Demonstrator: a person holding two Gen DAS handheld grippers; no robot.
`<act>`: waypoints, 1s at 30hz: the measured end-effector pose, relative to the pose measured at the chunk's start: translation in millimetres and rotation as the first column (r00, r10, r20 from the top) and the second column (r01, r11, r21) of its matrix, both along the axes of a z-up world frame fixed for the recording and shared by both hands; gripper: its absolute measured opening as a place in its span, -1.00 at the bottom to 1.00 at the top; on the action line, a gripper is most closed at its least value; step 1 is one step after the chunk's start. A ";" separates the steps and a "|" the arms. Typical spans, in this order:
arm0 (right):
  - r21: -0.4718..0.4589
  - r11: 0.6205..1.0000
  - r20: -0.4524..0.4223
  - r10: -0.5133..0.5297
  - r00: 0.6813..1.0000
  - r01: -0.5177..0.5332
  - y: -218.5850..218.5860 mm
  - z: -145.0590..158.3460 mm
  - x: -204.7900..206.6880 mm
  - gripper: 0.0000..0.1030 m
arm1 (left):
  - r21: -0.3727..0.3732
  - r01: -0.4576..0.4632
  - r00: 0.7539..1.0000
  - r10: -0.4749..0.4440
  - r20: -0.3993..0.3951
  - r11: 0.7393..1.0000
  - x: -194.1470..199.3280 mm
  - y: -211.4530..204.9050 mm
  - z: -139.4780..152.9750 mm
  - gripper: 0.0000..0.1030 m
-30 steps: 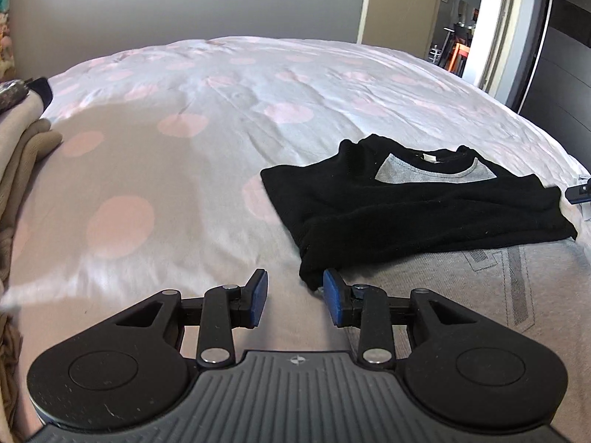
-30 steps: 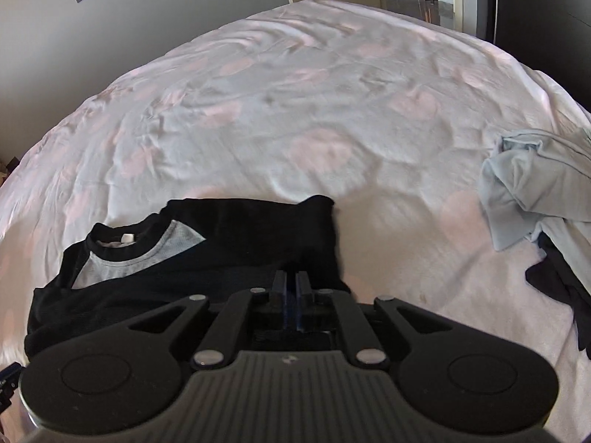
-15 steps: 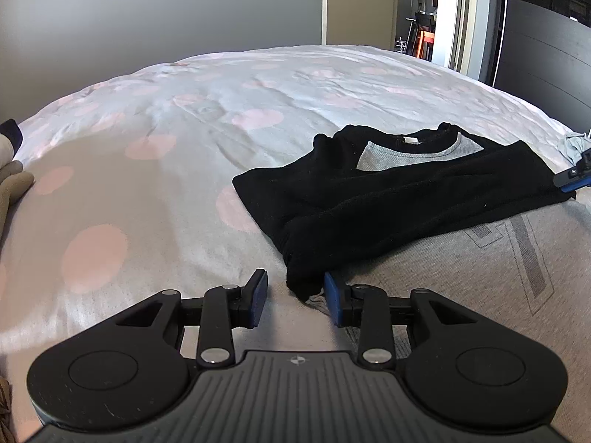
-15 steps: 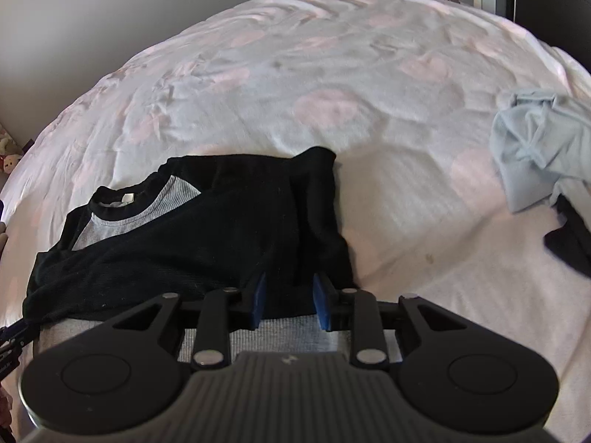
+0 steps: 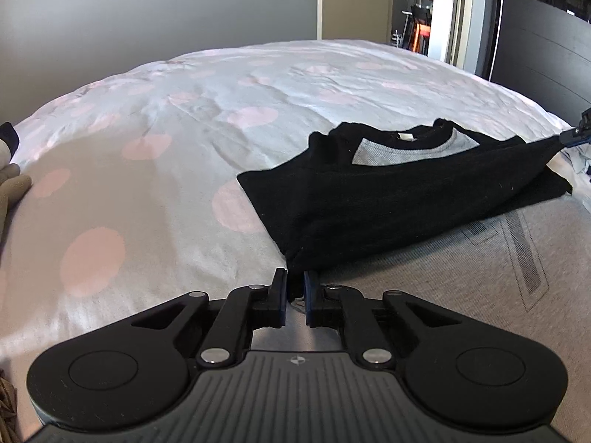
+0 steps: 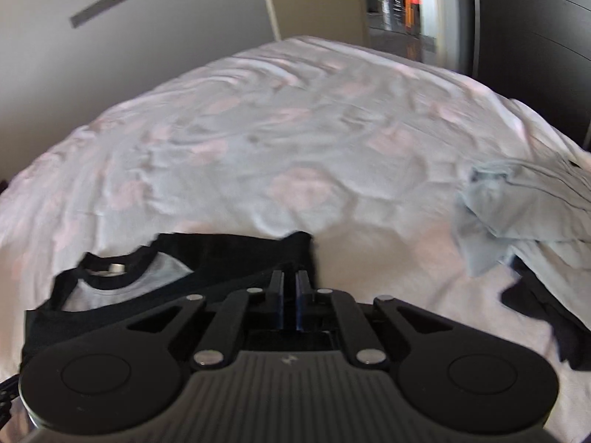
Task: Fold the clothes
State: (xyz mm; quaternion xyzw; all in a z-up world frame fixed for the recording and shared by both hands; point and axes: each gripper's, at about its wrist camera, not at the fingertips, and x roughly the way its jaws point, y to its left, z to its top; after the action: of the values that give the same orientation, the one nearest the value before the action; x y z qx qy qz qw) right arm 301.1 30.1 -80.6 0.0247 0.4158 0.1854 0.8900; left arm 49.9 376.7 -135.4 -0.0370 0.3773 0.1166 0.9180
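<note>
A grey shirt with black sleeves and a black collar lies partly folded on the bed, the black part folded across its grey body. My left gripper is closing, and its pads pinch the near left corner of the black fold. My right gripper is also closing on the black fabric at the opposite corner. In the left wrist view the right gripper holds that corner slightly raised, with the black cloth stretched taut up to it.
The bed has a white cover with pink dots. A crumpled light-blue garment and a dark one lie to the right. Beige clothes sit at the left edge. A dark wardrobe stands beyond the bed.
The left jaws went from open beside the black corner to closed on it. The right jaws opened, then closed on the black fabric. The shirt's right corner has lifted.
</note>
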 end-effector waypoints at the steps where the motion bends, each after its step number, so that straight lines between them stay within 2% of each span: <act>1: -0.008 1.000 -0.024 -0.010 1.000 0.009 -3.0 -7.3 0.4 -0.87 | 0.004 0.003 1.000 -0.002 -0.012 1.000 -0.1 -0.7 0.4 -0.87; 6: -0.054 0.999 -0.082 -0.007 0.997 0.003 -5.7 -43.0 -1.8 -0.86 | 0.016 0.011 0.999 -0.011 -0.034 1.000 1.2 -0.7 -4.2 -0.87; 9: -0.055 0.998 -0.092 0.003 0.996 -0.008 -7.9 -49.1 -0.4 -0.83 | 0.008 0.033 0.999 -0.032 -0.042 0.999 -0.9 0.1 -3.2 -0.83; 11: -0.054 0.998 -0.092 0.002 0.996 -0.007 -10.9 -45.0 0.7 -0.65 | -0.026 0.029 0.999 -0.030 -0.038 0.999 -5.8 4.2 -0.2 -0.74; 12: -0.055 0.998 -0.085 -0.002 0.996 -0.003 -13.1 -42.1 0.5 -0.40 | -0.044 0.027 0.999 -0.029 -0.036 0.999 -8.3 6.3 1.4 -0.70; 13: -0.056 0.998 -0.075 -0.005 0.997 0.001 -15.3 -38.9 -0.2 -0.40 | -0.063 0.018 0.999 -0.020 -0.030 0.998 -11.4 9.2 4.1 -0.63; 15: -0.037 0.999 -0.060 -0.005 0.998 0.003 -20.2 -32.8 0.7 -0.40 | -0.106 -0.014 1.000 0.013 -0.009 0.994 -17.4 17.9 10.6 -0.57; 17: -0.004 1.000 -0.051 -0.002 0.999 0.002 -23.8 -26.7 3.6 -0.39 | -0.157 -0.066 0.997 0.070 0.024 0.985 -19.7 29.5 17.2 -0.29; 19: 0.027 0.999 -0.042 0.025 0.999 -0.024 -21.8 -21.1 8.2 -0.39 | -0.225 -0.156 0.985 0.169 0.037 0.962 -15.9 44.8 21.2 -0.10; 21: 0.046 0.996 -0.025 0.073 0.997 -0.072 -13.8 -15.7 14.0 -0.40 | -0.282 -0.203 0.976 0.217 0.017 0.938 -3.4 59.4 23.0 -0.10; 23: 0.036 0.994 -0.001 0.105 0.994 -0.105 -3.6 -13.3 22.4 -0.40 | -0.308 -0.219 0.972 0.234 0.013 0.926 13.3 71.4 25.5 -0.10; 25: 0.025 0.992 0.019 0.127 0.992 -0.127 5.5 -12.8 31.7 -0.40 | -0.314 -0.229 0.969 0.247 0.017 0.921 31.6 82.3 27.8 -0.10; 30: 0.018 0.991 -0.003 0.132 0.991 -0.132 17.9 -29.7 49.1 -0.40 | -0.237 -0.246 0.969 0.243 -0.041 0.940 72.3 89.7 19.0 -0.10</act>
State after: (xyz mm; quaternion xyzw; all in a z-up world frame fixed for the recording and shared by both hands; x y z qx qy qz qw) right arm 350.2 48.0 -110.3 0.0052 0.4169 0.2476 0.8746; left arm 122.2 466.3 -116.4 -0.1936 0.3863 0.1834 0.8830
